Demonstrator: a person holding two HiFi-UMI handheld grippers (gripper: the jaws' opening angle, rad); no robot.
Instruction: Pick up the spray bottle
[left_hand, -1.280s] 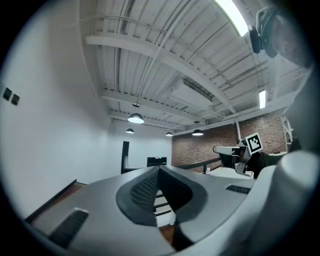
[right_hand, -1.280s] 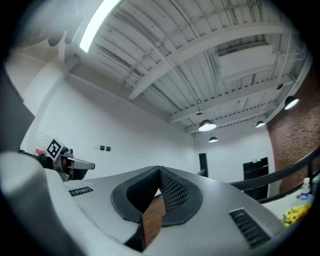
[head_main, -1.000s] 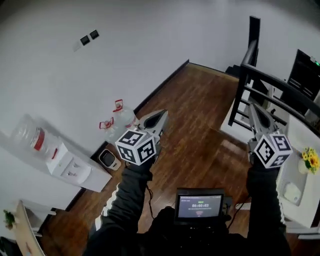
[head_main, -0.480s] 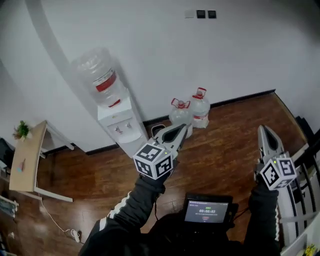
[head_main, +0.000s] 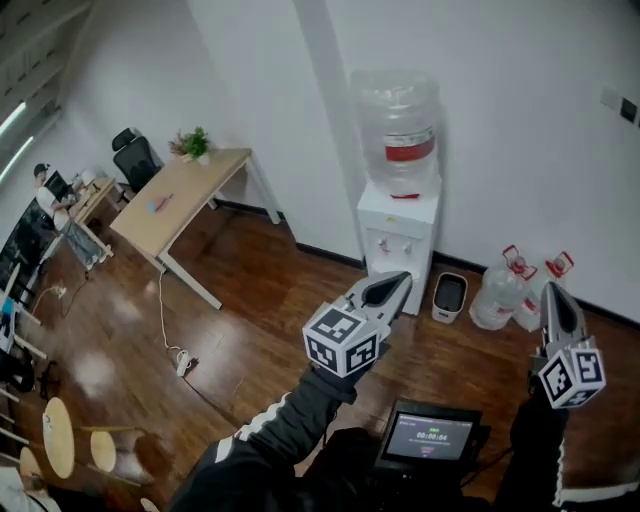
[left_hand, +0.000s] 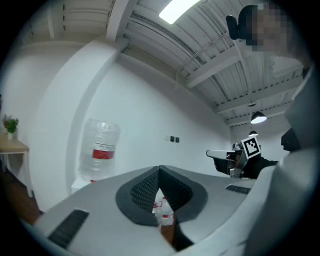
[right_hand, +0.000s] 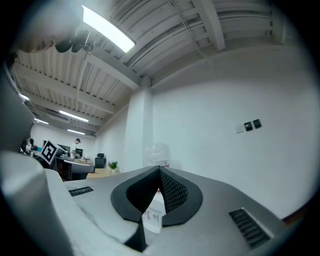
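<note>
**Both grippers closed on nothing; spray bottle not located**

The left gripper (head_main: 399, 281) is held level above the wood floor (head_main: 250, 320). Its jaws are brought together to a single tip, and nothing is clamped between them. The right gripper (head_main: 553, 291) is carried at three o'clock of it, well apart, and its jaws are likewise pressed together and empty. A marker cube (head_main: 343, 340) is seen on the rear of the left gripper, at seven o'clock of its tip.

A white water dispenser (head_main: 398, 232) is stood against the wall at twelve o'clock of the left tip and is topped by a large clear bottle (head_main: 400, 125). A small bin (head_main: 449, 295) is set just beside the dispenser at its four o'clock. Two water jugs (head_main: 497, 292) are placed by the wall at nine o'clock of the right tip.

A wooden desk (head_main: 175, 195), with a potted plant (head_main: 195, 143) at its far end, is found at ten o'clock of the head view. A lit screen (head_main: 430, 438) is shown at six o'clock.

Where the spray bottle lies cannot be told from any view.
</note>
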